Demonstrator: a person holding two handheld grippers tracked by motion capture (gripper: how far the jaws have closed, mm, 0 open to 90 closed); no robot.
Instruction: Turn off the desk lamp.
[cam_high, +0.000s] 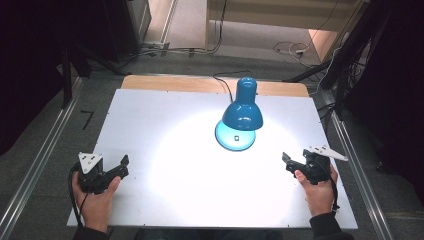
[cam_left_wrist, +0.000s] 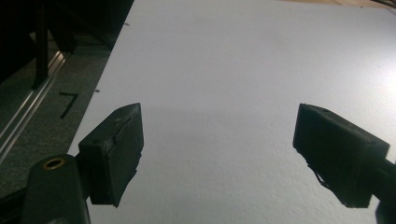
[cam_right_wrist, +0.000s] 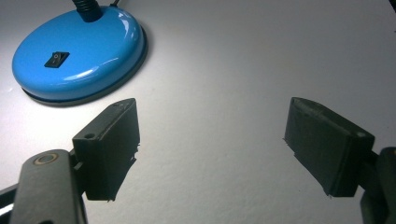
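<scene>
A blue desk lamp (cam_high: 243, 112) stands lit on the white table (cam_high: 160, 130), its shade over a round blue base (cam_right_wrist: 74, 53) that carries a small black rocker switch (cam_right_wrist: 56, 58). My right gripper (cam_high: 295, 161) rests near the table's right edge, a short way in front of and to the right of the lamp base. Its jaws stand wide apart with bare table between them (cam_right_wrist: 210, 140). My left gripper (cam_high: 120, 167) sits at the table's near left, open too, with nothing between its fingers (cam_left_wrist: 116, 149).
The lamp's black cord (cam_high: 222, 82) runs off the table's far edge. Metal rails (cam_high: 40, 160) flank the table on both sides, and cables (cam_high: 290, 49) lie on the floor behind. A bright pool of light covers the table's middle.
</scene>
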